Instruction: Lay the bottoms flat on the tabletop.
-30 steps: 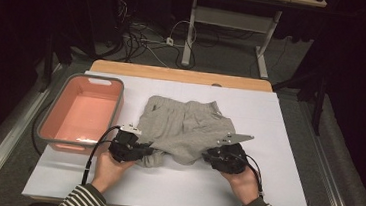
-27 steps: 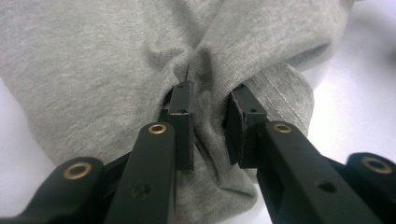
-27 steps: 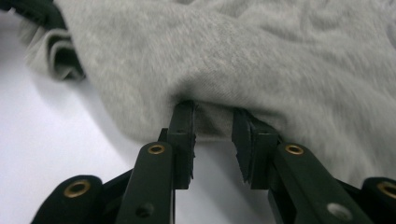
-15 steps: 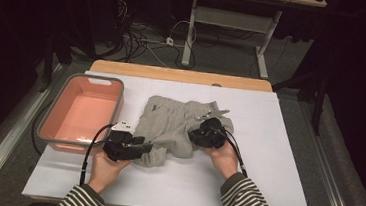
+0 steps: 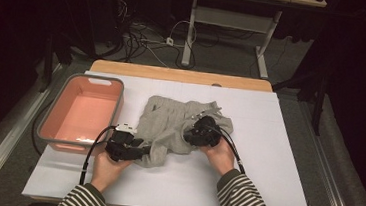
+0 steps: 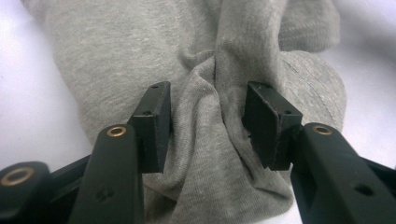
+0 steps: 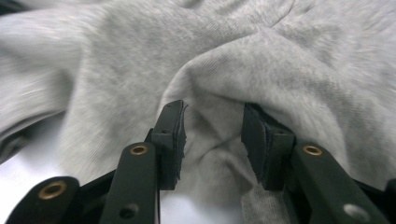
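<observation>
In the high view, a crumpled grey garment [image 5: 178,130] is seen mid-table on a white sheet [image 5: 266,155], beside a pink tub [image 5: 82,114]. The left gripper [image 5: 139,152] is set at its near-left edge, the right gripper [image 5: 193,134] on its right part; cables and a desk frame lie on the dark floor beyond.

In the left gripper view, the jaws, just opened, stand released around a fold of cloth.

In the right gripper view, jaws that have just been opening straddle a ridge, slightly blurred; whether it is pressed cannot be told.
</observation>
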The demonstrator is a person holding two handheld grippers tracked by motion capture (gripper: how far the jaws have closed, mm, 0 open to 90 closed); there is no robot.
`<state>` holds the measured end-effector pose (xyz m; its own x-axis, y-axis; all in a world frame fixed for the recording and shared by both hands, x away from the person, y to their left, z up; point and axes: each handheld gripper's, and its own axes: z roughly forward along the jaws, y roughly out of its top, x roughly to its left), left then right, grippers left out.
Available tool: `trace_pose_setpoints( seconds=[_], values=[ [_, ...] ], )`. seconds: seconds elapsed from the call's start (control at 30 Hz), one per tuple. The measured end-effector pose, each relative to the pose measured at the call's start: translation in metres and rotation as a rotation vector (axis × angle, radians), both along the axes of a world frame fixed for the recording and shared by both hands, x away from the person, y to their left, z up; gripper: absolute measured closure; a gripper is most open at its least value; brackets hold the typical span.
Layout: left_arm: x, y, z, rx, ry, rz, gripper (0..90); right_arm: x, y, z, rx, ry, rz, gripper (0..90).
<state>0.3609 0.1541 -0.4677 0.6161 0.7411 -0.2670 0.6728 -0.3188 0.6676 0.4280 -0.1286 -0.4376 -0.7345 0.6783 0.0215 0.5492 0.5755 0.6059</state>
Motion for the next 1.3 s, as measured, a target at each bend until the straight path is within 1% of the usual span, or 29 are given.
trace_pose_setpoints(
  seconds=[0.1, 0.17, 0.23, 0.27, 0.3, 0.33, 0.37, 0.4, 0.47, 0.5, 0.57, 0.6, 0.67, 0.73, 0.77, 0.9, 0.93, 1.0, 1.07, 1.13, 1.23, 1.3],
  values=[
    [-0.001, -0.001, 0.000, 0.005, -0.003, 0.000, 48.5, -0.022, -0.012, 0.012, 0.012, -0.044, 0.023, 59.3],
    [-0.002, -0.003, 0.000, 0.018, -0.014, -0.001, 47.6, -0.039, -0.022, 0.018, 0.014, -0.076, 0.034, 59.4],
    [-0.003, -0.004, 0.000, 0.028, -0.020, -0.001, 47.3, -0.054, -0.034, 0.019, 0.009, -0.097, 0.043, 63.3],
    [-0.003, -0.004, 0.000, 0.028, -0.019, -0.001, 47.3, -0.059, -0.037, 0.018, -0.002, -0.097, 0.038, 66.3],
    [-0.002, -0.004, 0.000, 0.027, -0.019, -0.001, 47.2, -0.063, -0.041, 0.016, -0.030, -0.102, 0.035, 68.6],
    [-0.002, -0.004, 0.000, 0.026, -0.018, -0.001, 47.2, -0.066, -0.045, 0.011, -0.068, -0.105, 0.032, 69.9],
    [-0.002, -0.004, 0.000, 0.026, -0.017, -0.001, 47.2, -0.067, -0.048, 0.006, -0.094, -0.097, 0.024, 70.5],
    [-0.003, -0.004, 0.000, 0.027, -0.018, 0.000, 47.0, -0.066, -0.051, 0.000, -0.105, -0.084, 0.012, 70.8],
    [-0.003, -0.005, 0.000, 0.030, -0.020, -0.001, 46.9, -0.059, -0.056, -0.010, -0.104, -0.046, -0.021, 71.0],
    [-0.003, -0.005, 0.000, 0.031, -0.020, -0.001, 46.8, -0.055, -0.057, -0.014, -0.109, -0.035, -0.031, 71.0],
    [-0.003, -0.005, 0.000, 0.033, -0.022, -0.001, 46.7, -0.047, -0.058, -0.017, -0.109, -0.031, -0.051, 70.7],
    [-0.003, -0.005, 0.000, 0.034, -0.023, 0.000, 46.7, -0.044, -0.057, -0.017, -0.102, -0.038, -0.061, 70.3],
    [-0.003, -0.006, 0.000, 0.036, -0.024, 0.001, 46.7, -0.039, -0.056, -0.017, -0.115, -0.060, -0.076, 68.8],
    [-0.004, -0.006, 0.000, 0.035, -0.023, 0.001, 46.3, -0.033, -0.054, -0.017, -0.110, -0.074, -0.088, 68.3],
    [-0.004, -0.006, 0.000, 0.035, -0.024, 0.001, 46.2, -0.031, -0.054, -0.015, -0.096, -0.074, -0.094, 68.7],
    [-0.004, -0.006, 0.001, 0.035, -0.024, 0.000, 46.2, -0.021, -0.052, -0.001, -0.008, -0.084, -0.106, 70.2],
    [-0.004, -0.006, 0.000, 0.034, -0.024, 0.000, 46.1, -0.018, -0.051, 0.002, 0.006, -0.088, -0.106, 70.5],
    [-0.004, -0.006, 0.001, 0.035, -0.024, -0.001, 45.9, -0.010, -0.048, 0.008, 0.015, -0.092, -0.114, 70.8],
    [-0.004, -0.006, 0.001, 0.034, -0.024, -0.002, 45.6, -0.001, -0.043, 0.011, 0.012, -0.090, -0.119, 70.8],
    [-0.004, -0.006, 0.001, 0.033, -0.024, -0.004, 45.5, 0.010, -0.038, 0.011, -0.009, -0.086, -0.121, 70.9],
    [-0.004, -0.005, 0.001, 0.031, -0.022, -0.007, 45.5, 0.023, -0.031, 0.003, -0.038, -0.065, -0.130, 71.0],
    [-0.004, -0.005, 0.001, 0.030, -0.021, -0.008, 45.5, 0.028, -0.028, -0.003, -0.048, -0.055, -0.138, 70.7]
  ],
)
